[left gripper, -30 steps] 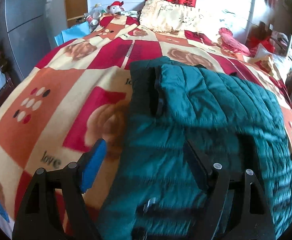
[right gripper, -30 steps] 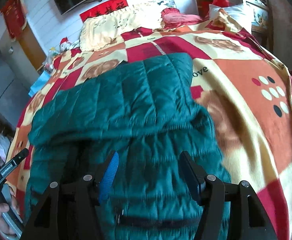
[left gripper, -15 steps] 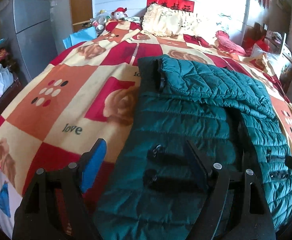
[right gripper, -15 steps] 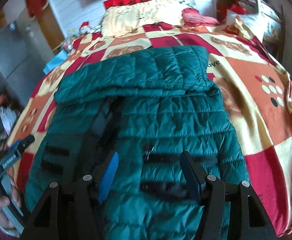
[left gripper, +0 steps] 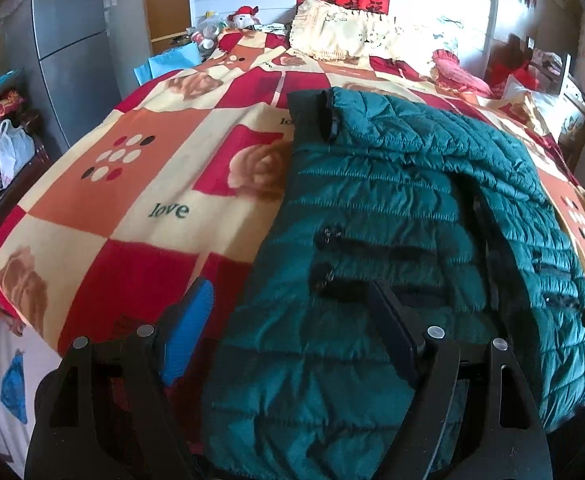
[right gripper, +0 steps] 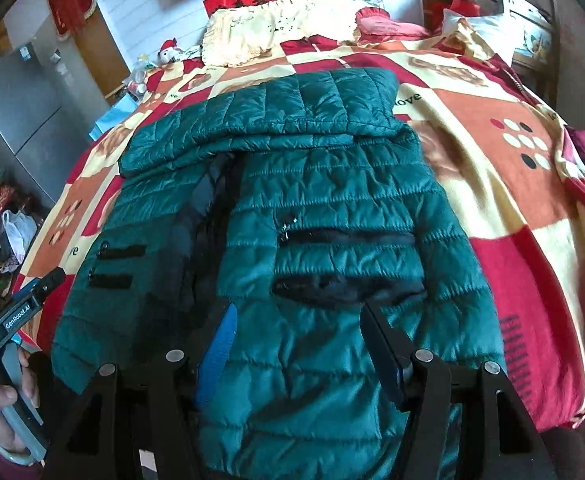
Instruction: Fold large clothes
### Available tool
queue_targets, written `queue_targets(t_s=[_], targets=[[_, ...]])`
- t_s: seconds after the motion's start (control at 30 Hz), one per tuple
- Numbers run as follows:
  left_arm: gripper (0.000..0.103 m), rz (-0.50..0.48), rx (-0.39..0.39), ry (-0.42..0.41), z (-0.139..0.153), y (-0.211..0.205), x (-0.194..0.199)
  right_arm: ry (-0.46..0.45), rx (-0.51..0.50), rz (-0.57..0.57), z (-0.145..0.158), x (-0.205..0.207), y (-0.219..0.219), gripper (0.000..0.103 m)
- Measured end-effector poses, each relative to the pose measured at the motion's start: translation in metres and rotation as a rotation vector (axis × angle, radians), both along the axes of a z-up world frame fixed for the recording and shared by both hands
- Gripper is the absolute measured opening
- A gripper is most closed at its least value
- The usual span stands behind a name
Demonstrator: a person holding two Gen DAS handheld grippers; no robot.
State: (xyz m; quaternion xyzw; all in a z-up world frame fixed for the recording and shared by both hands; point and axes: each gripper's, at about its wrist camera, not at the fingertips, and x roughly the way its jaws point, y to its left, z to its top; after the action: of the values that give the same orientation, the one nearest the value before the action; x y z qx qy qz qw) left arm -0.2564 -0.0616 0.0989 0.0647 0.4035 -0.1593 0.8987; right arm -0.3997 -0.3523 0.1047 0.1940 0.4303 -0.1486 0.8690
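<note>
A dark green quilted jacket (left gripper: pixel 392 208) (right gripper: pixel 332 200) lies front up on the bed's red, orange and cream blanket (left gripper: pixel 132 184) (right gripper: pixel 492 168). Its upper part is folded across the chest, and its black pocket zips show. The hem hangs toward the foot of the bed. My left gripper (left gripper: pixel 288 320) hovers open over the hem's left side, its blue pad off the cloth's edge. Over the hem's middle my right gripper (right gripper: pixel 298 328) is open, with nothing pinched. The right wrist view also shows the left gripper (right gripper: pixel 24 308) in a hand (right gripper: pixel 4 404).
Near the headboard lie a cream pillow (left gripper: pixel 344 36) and a pink cushion (left gripper: pixel 456 72). A grey cabinet (left gripper: pixel 72 40), a white plastic bag (left gripper: pixel 12 152) and clutter stand left of the bed. Furniture crowds the right side (right gripper: pixel 532 20).
Both grippers have pulled back toward the foot of the bed, so more of the jacket's lower half and hem shows. The jacket has stayed in place. Both sets of jaws stay apart.
</note>
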Motion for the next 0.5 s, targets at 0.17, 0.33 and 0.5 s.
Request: queue_targets(t_s=[0.17,0.33,0.5], targets=[[0.080,-0.006,-0.014,-0.010,0.001,0.004,-0.010,0.013,0.006,0.012,-0.005,-0.012,0.003,0.062],[0.080,-0.028,0.002,-0.017,0.001,0.002,-0.018,0.011,0.015,-0.002,-0.007,-0.023,-0.001,0.064],[0.080,-0.038,0.004,-0.001,-0.003,0.002,-0.024,0.006,0.045,-0.033,-0.011,-0.033,-0.008,0.066]])
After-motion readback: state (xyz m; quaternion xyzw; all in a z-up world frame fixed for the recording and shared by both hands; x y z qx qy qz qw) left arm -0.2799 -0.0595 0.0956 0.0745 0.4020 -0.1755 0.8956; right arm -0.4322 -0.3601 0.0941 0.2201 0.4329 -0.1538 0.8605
